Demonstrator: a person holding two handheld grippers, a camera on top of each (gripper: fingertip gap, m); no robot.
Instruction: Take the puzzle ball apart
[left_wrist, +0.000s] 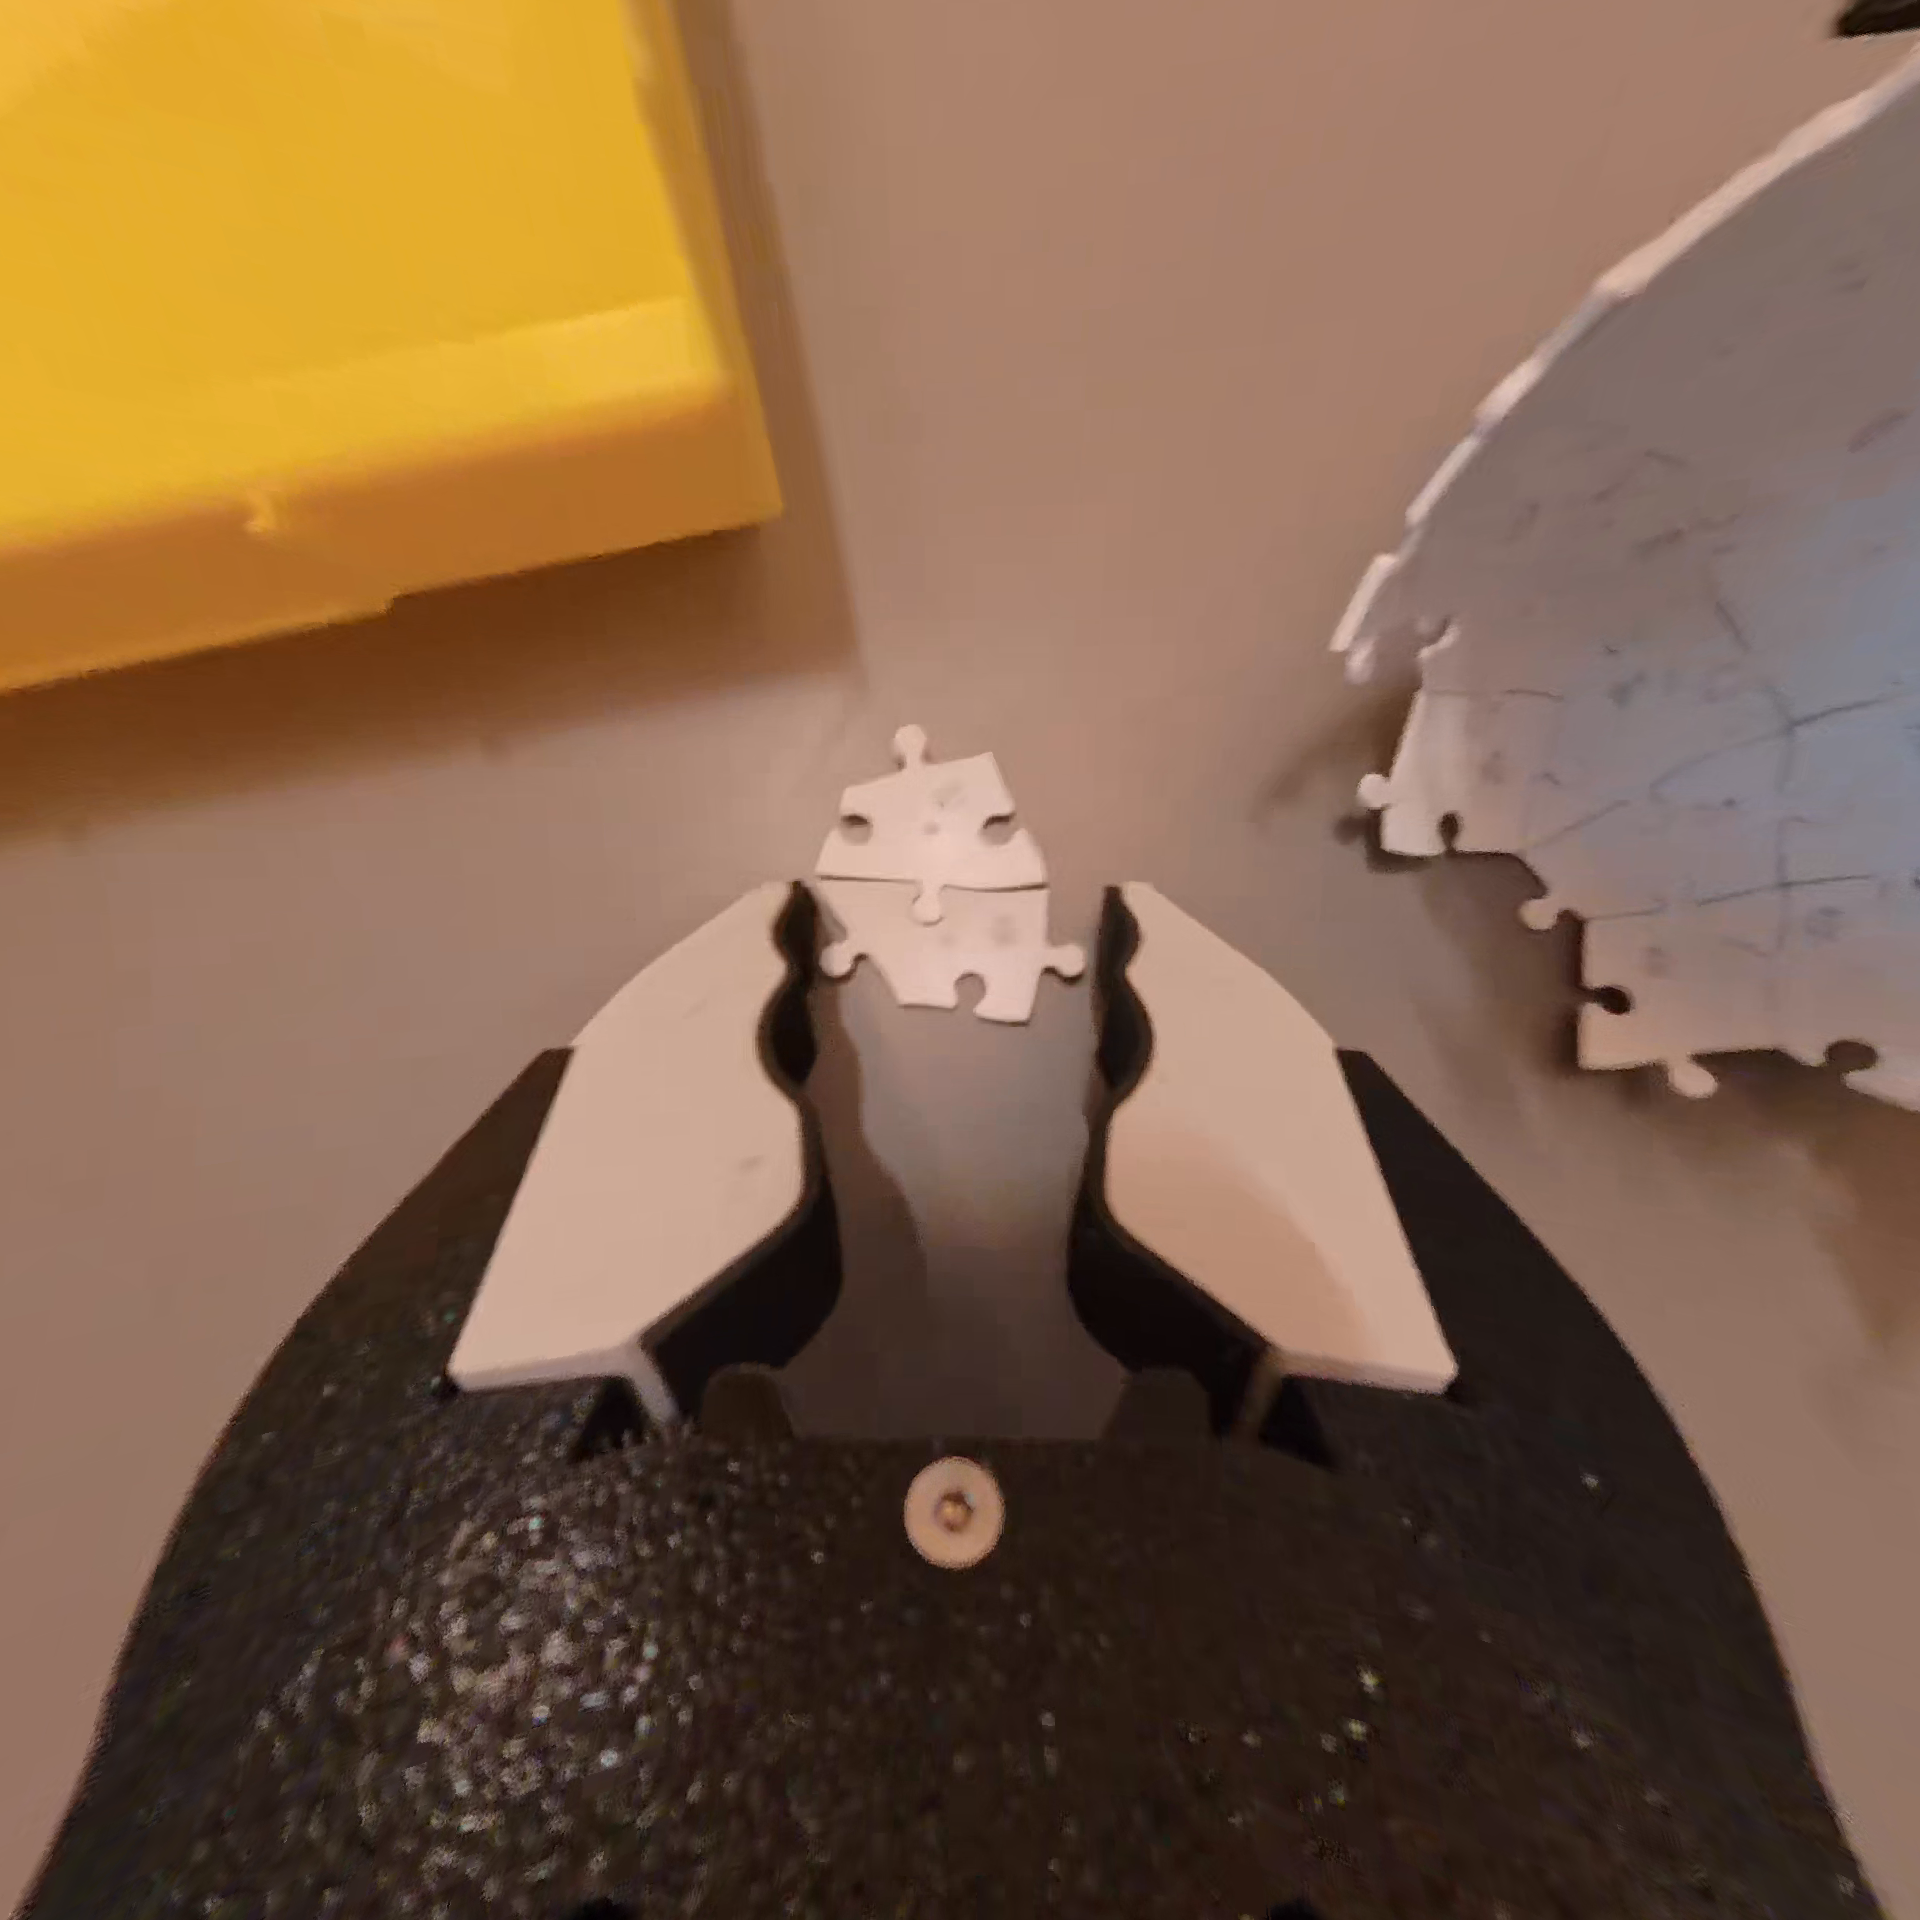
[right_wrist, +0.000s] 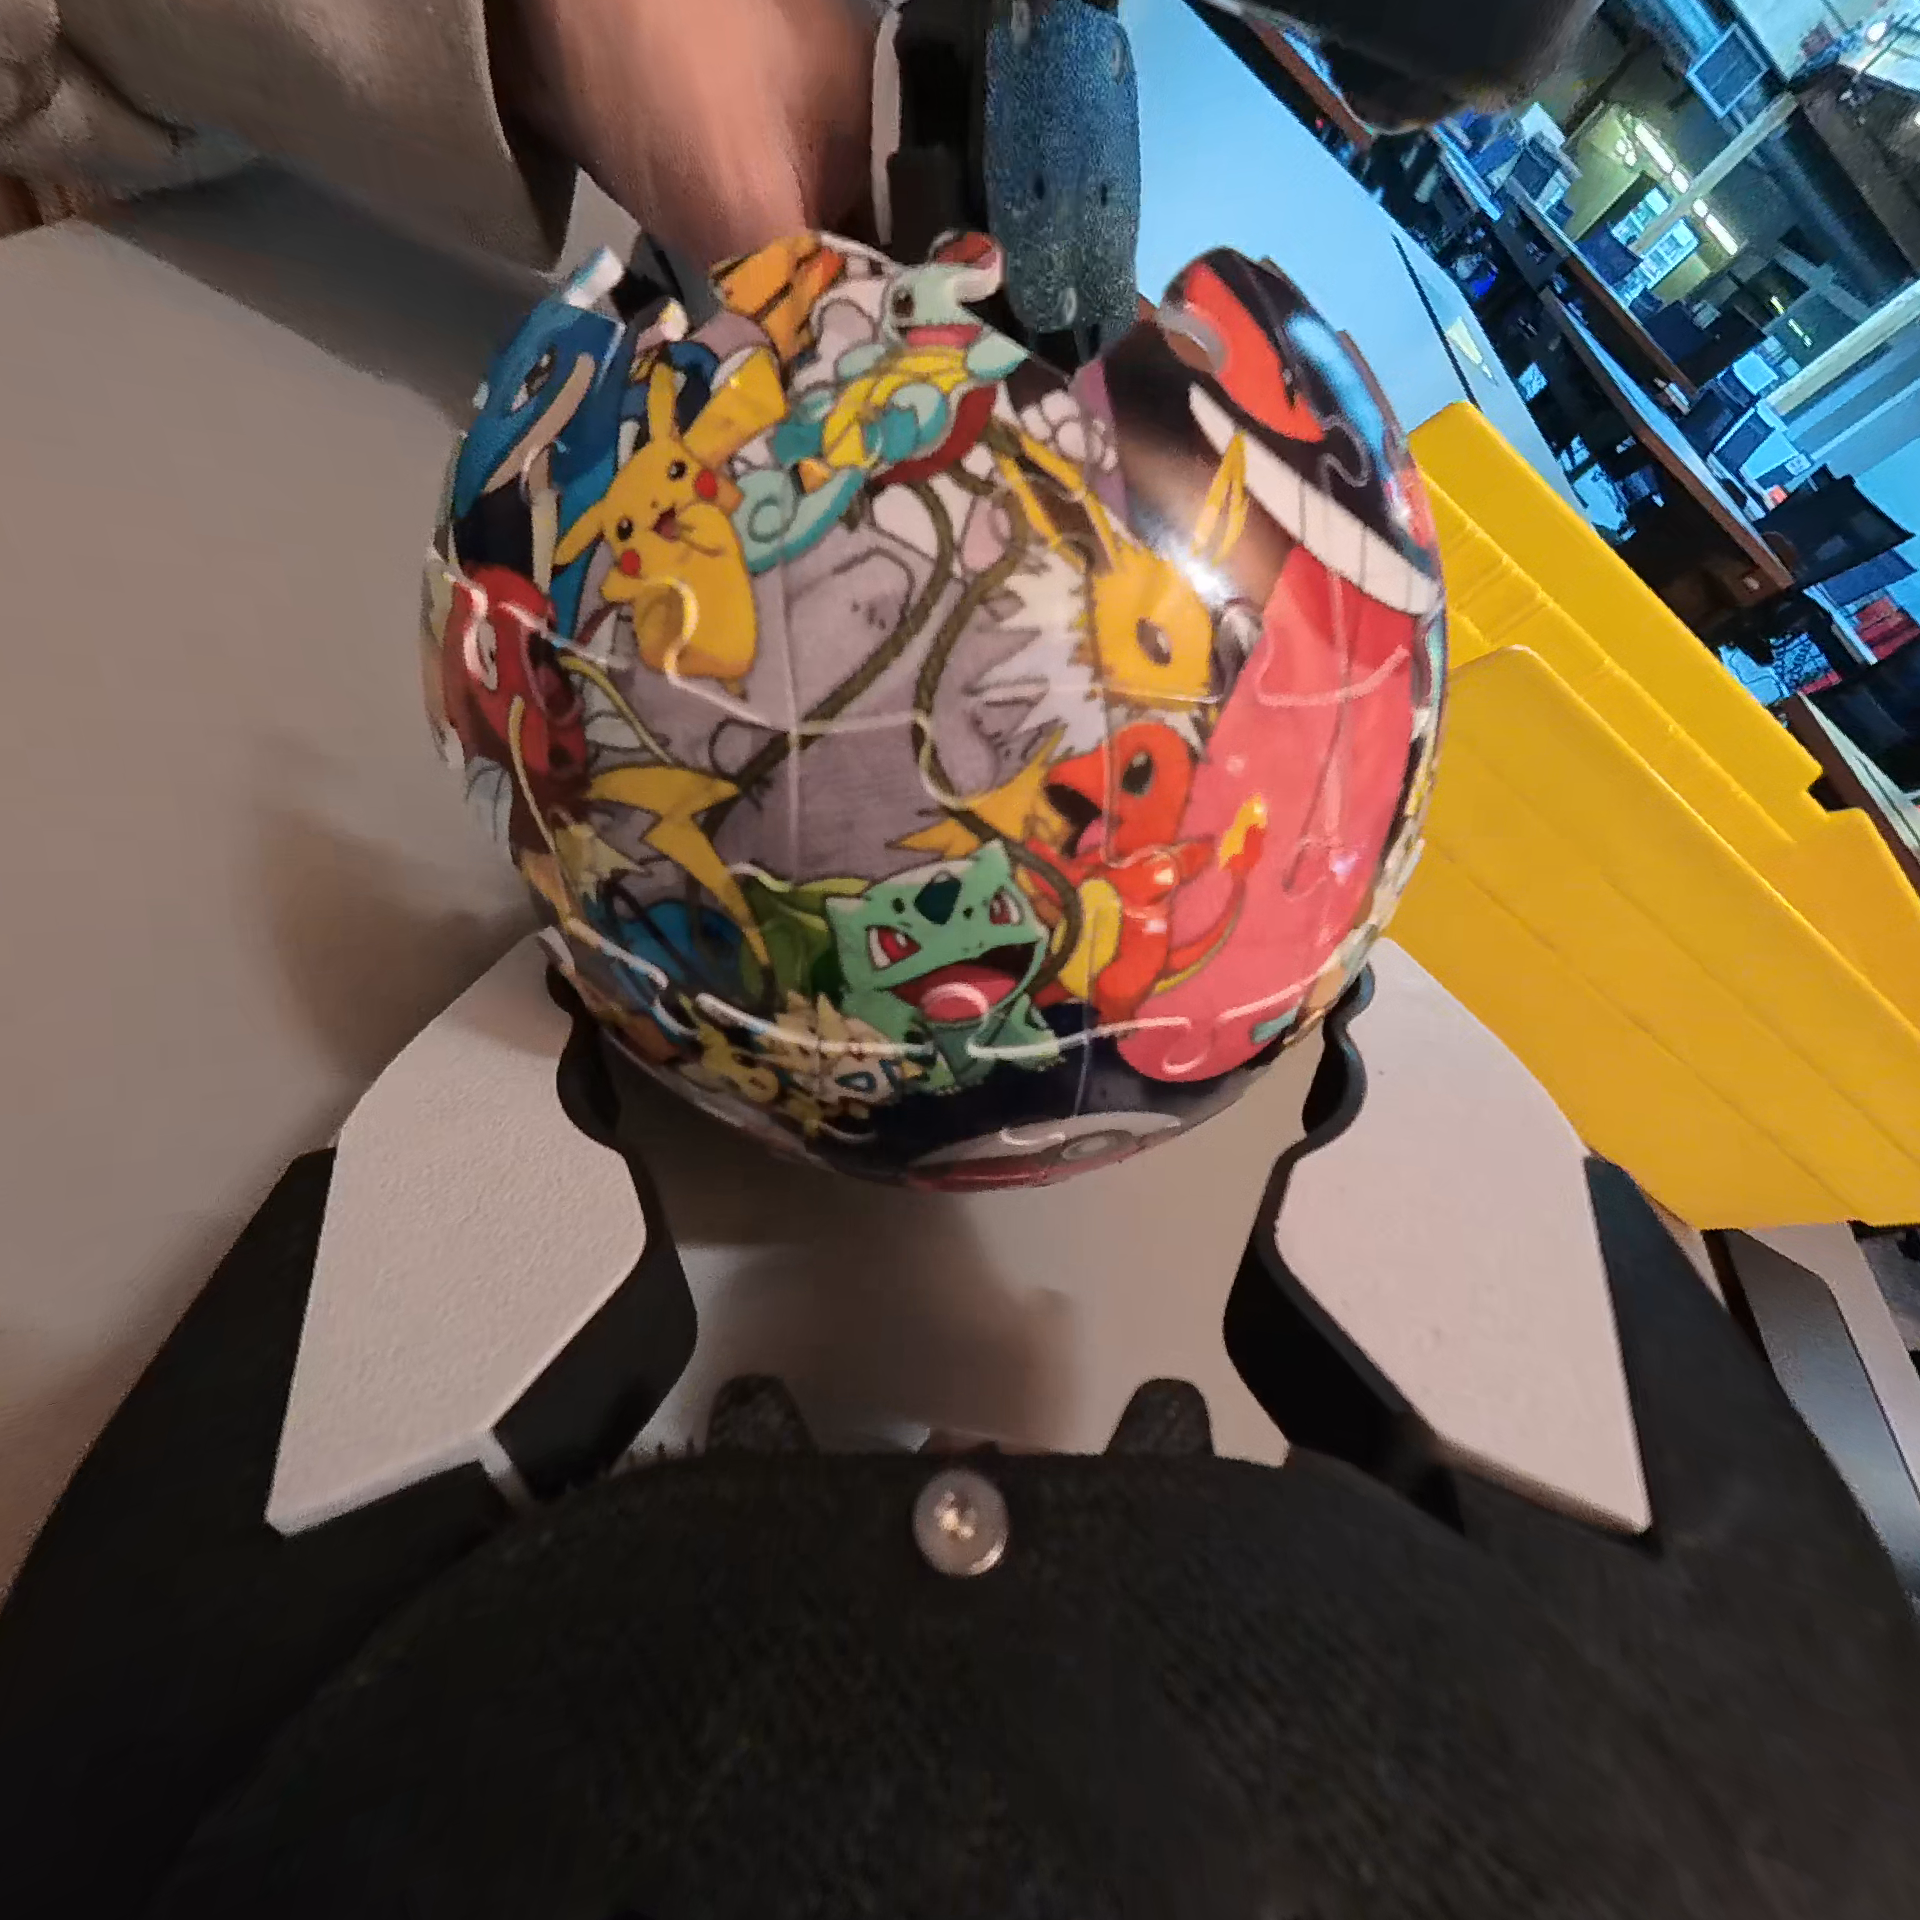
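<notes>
Right gripper clamps puzzle ball: light, glossy, brittle shell; left gripper gapes empty—pinch broken rim.

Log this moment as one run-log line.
stage: dismantling | right gripper: shut on puzzle ball | left gripper: open, over two joined loose pieces on table | yellow bin: beside

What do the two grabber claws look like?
Both look alike. The left gripper has a rough, speckled black body with a round silver screw in the middle, and two white fingers with wavy black pads inside. The right gripper has the same black body, silver screw and white fingers. A beige sleeve shows behind it.
</notes>
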